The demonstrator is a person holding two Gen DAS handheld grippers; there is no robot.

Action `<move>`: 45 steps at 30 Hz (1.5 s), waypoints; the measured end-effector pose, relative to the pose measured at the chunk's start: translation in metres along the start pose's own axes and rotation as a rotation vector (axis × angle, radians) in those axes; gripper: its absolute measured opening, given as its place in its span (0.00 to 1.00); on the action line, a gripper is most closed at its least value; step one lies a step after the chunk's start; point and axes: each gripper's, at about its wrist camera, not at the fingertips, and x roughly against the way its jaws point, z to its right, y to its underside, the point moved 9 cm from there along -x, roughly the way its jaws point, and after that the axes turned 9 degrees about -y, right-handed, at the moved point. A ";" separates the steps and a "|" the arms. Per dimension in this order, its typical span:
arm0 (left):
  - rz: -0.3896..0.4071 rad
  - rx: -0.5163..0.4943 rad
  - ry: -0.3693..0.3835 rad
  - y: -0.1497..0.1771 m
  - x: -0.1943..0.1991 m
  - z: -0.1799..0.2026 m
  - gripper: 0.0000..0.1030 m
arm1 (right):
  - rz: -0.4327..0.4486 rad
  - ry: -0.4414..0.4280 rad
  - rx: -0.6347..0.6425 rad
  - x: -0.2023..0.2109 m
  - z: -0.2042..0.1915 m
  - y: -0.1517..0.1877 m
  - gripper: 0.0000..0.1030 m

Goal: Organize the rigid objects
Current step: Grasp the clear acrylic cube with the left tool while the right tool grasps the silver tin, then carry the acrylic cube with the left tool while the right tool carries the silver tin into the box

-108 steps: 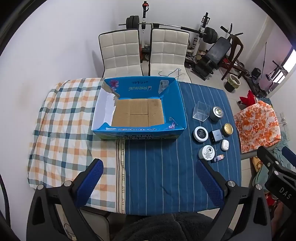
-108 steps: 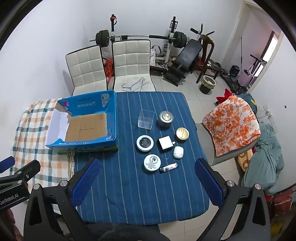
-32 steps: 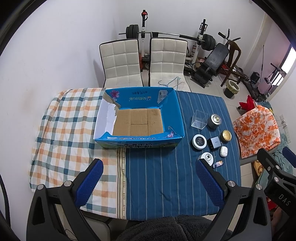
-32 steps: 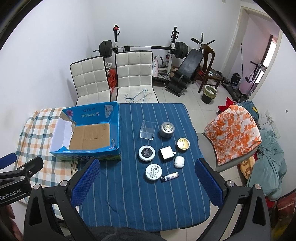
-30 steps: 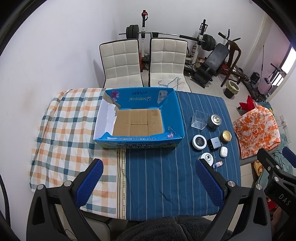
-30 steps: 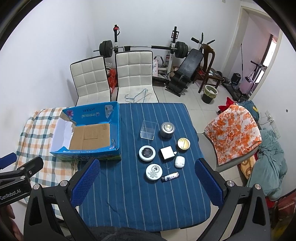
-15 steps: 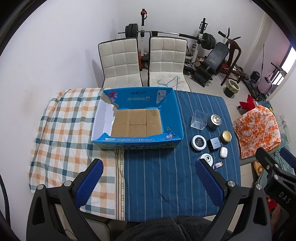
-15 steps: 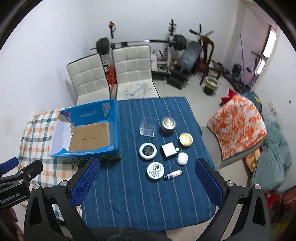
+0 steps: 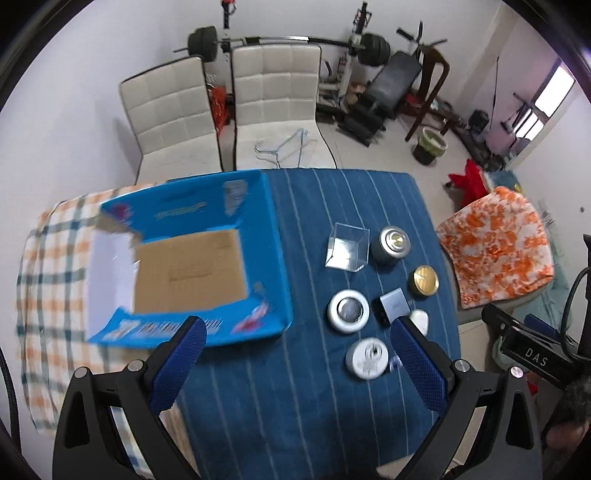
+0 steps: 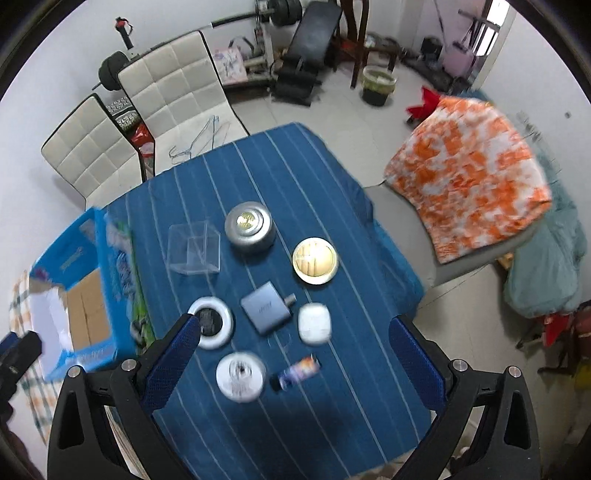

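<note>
Overhead, both the left gripper (image 9: 295, 363) and right gripper (image 10: 293, 360) gape wide, gripping nothing, near the table's front edge (image 10: 332, 454).

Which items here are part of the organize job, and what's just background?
Job: blue box, clear cube, silver tin, gold-lid jar, grey adapter, white case, black-centred round tin, white round tin, small tube.

Background: white chairs, wire hanger, weight bench, orange blanket.

Two white chairs (image 9: 221, 114) stood behind the table (image 9: 295, 406), a barbell (image 9: 288, 38) rack beyond them.
</note>
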 end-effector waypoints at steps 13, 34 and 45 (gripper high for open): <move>-0.256 -0.158 -0.019 -0.052 -0.207 0.131 0.99 | -0.152 -0.119 -0.092 -0.145 0.034 -0.078 0.97; -0.363 -0.073 -0.126 -0.006 -0.288 0.100 0.65 | -0.386 -0.123 -0.051 -0.238 -0.019 -0.065 0.75; -0.378 -0.048 -0.105 0.004 -0.304 0.099 0.63 | -0.414 -0.060 -0.047 -0.253 -0.015 -0.063 0.74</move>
